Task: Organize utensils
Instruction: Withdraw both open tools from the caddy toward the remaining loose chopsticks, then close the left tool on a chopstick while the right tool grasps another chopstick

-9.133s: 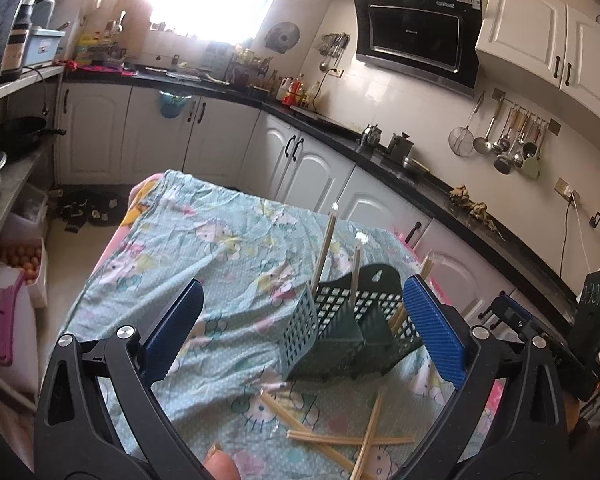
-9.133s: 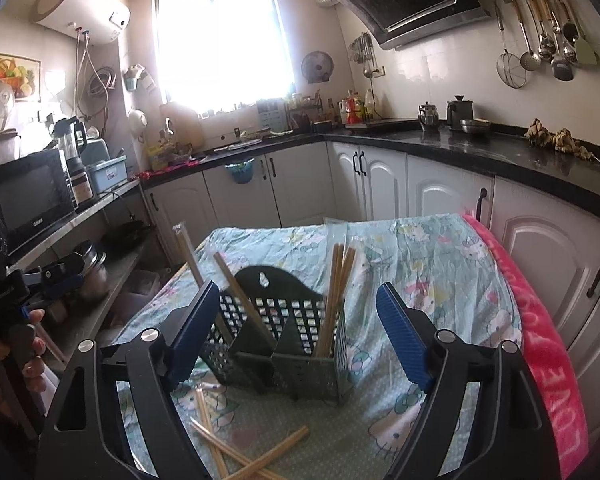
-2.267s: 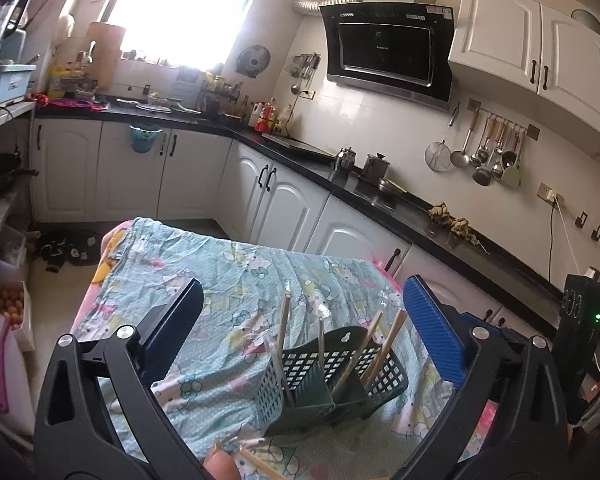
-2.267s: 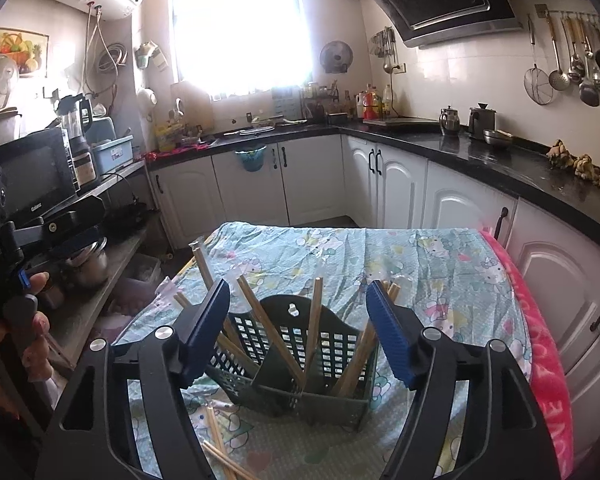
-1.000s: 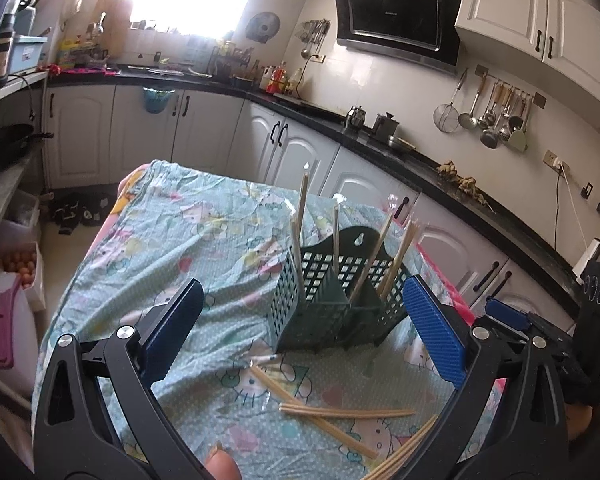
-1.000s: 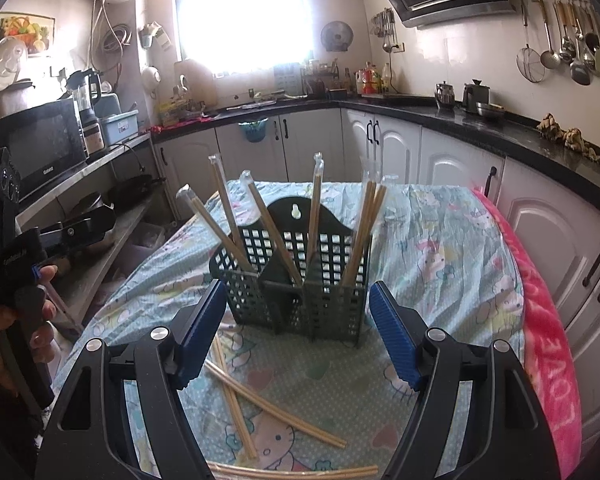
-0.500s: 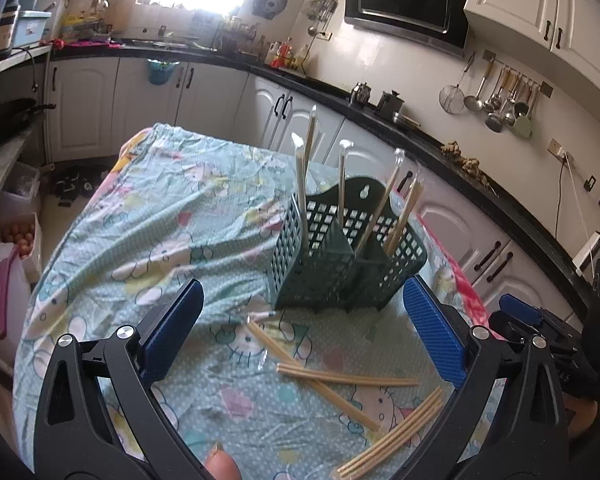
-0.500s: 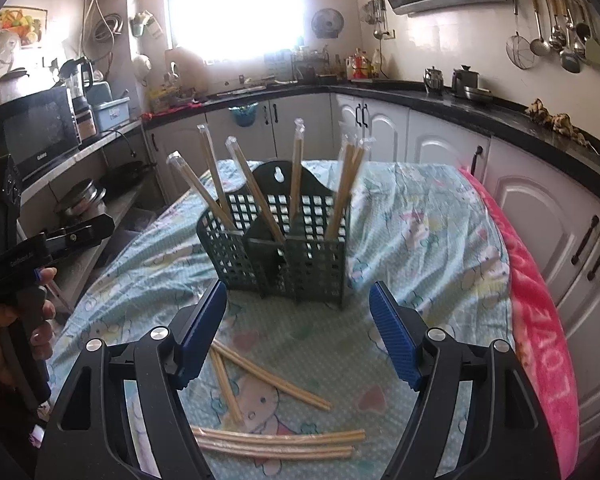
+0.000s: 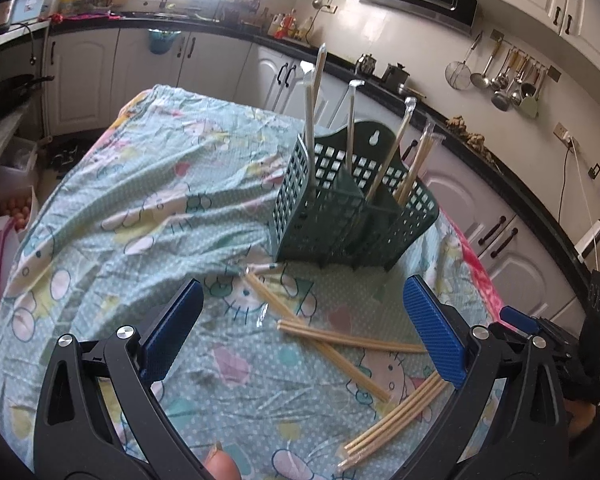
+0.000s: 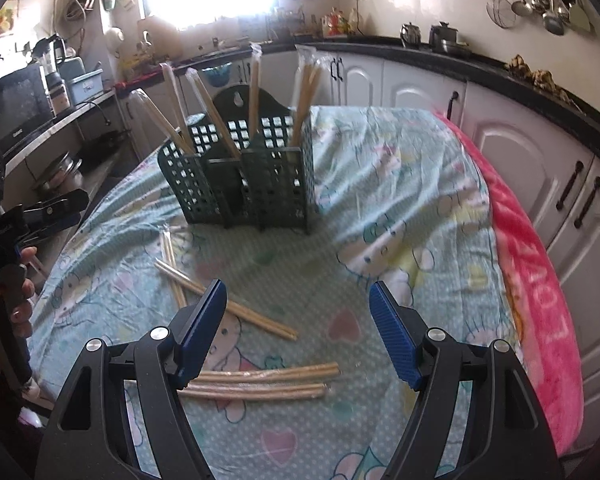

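A dark green slotted utensil holder (image 9: 340,216) (image 10: 244,176) stands on the patterned cloth with several wrapped chopstick pairs (image 9: 392,156) (image 10: 254,88) upright in its compartments. More wrapped chopstick pairs (image 9: 328,320) (image 10: 260,376) lie loose on the cloth in front of it. My left gripper (image 9: 300,332) hangs open above the loose pairs, nothing between its blue pads (image 9: 172,332). My right gripper (image 10: 296,332) is open too, over the pairs at the near edge, pads (image 10: 392,336) apart from them. Each gripper shows at the side of the other's view.
The table's cloth (image 9: 140,200) ends in a pink border (image 10: 532,288) at the right. White cabinets and a black counter (image 10: 460,56) run behind. A shelf with a microwave (image 10: 8,112) and pans stands at the left. A fingertip (image 9: 220,464) shows at the bottom edge.
Both grippers have sunk and tipped downward toward the table. The holder has slid up in both views and more loose chopstick pairs have come into sight. Both jaws stay equally wide.
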`<action>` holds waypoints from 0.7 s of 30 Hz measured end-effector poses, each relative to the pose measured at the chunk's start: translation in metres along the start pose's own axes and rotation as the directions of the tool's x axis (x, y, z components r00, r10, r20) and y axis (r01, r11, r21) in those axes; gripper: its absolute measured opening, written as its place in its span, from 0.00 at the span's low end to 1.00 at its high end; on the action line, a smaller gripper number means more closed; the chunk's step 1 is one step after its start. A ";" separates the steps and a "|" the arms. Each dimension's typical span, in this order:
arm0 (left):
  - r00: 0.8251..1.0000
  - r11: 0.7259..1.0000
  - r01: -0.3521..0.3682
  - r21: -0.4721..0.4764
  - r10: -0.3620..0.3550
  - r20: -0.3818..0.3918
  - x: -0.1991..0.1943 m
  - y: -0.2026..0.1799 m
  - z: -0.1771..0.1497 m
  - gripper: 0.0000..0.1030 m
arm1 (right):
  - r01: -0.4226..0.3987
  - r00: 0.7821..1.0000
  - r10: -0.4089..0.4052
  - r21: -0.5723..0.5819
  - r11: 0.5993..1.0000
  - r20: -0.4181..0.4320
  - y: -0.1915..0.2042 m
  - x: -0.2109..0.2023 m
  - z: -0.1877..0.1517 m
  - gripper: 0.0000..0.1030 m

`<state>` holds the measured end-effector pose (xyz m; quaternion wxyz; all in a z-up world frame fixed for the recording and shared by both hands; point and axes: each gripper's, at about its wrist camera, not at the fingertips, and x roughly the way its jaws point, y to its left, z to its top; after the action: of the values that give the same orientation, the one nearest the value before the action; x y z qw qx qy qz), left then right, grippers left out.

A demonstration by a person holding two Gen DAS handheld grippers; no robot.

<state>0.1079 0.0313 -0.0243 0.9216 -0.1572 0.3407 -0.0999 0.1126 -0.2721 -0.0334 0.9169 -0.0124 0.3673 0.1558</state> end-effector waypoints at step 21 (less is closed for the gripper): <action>0.979 0.996 0.047 -0.072 -0.061 -0.193 0.058 0.014 -0.035 0.84 | 0.002 0.984 0.022 0.135 0.991 -0.177 -0.025 0.032 -0.036 0.67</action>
<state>0.1289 0.0194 -0.0886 0.8749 -0.1868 0.4280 -0.1282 0.1176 -0.2917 -0.0837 0.8783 0.0372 0.4575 0.1335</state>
